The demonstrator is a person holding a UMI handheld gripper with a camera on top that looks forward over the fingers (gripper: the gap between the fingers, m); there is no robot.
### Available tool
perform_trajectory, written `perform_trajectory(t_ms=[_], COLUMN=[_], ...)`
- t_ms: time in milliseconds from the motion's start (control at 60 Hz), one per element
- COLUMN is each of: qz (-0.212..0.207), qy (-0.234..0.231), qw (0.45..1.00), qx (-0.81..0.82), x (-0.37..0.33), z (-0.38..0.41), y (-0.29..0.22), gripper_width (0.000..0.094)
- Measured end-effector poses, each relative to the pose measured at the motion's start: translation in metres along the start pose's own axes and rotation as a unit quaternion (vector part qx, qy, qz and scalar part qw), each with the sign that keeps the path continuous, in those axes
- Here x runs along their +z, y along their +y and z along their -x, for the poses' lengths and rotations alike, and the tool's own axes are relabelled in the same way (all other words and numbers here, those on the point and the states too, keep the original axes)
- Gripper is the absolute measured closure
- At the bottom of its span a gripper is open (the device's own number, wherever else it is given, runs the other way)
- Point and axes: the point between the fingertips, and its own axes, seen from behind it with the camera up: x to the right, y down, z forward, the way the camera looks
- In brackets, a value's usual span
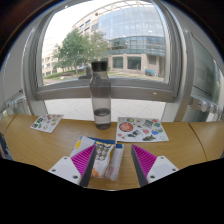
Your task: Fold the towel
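My gripper [113, 166] is open and low over a wooden table [185, 145]. Its pink pads [84, 156] show at either side. Between the fingers lies a flat white packet [103, 160] with a dark printed pattern and a blue edge, resting on the table. It lies close to the left finger, with a gap of bare wood between it and the right finger. I see no spread towel in this view; I cannot tell whether the packet is folded cloth.
A clear water bottle [101, 95] with a dark cap stands upright beyond the fingers at the table's far edge, against a large window. Two printed sticker sheets lie flat, one to the far left [46, 123] and one to the far right [141, 128].
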Motion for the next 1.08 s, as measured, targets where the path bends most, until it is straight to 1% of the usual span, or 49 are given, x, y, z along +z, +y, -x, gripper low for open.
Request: perform_trajectory(t_ms=[67,117,167,267,467,767,1083], qz=[-0.016,-0.029,-0.046,-0.06,-0.064,-0.055,-0.069], qy=[-0.019,-0.031,-0.037,-0.047,-0.048,-0.052,-0.037], qw=[1.0,0.999,0.998,0.997,0.997,0.997,0.997], qx=[0.011,0.015,0.013,0.011,0.004,-0.006,-0.005], x=[-0.016,-0.028,-0.041,-0.062,-0.096,-0.152,-0.198], z=[0.015,0.026,0.039,0.067,0.125,0.187,0.207], y=[-0.014,-0.024,-0.031,-0.035,-0.014,0.028,0.044], gripper_width=[0.0216,0.0215,0.0214,0.0208,0.0176,0.0171,0.0171])
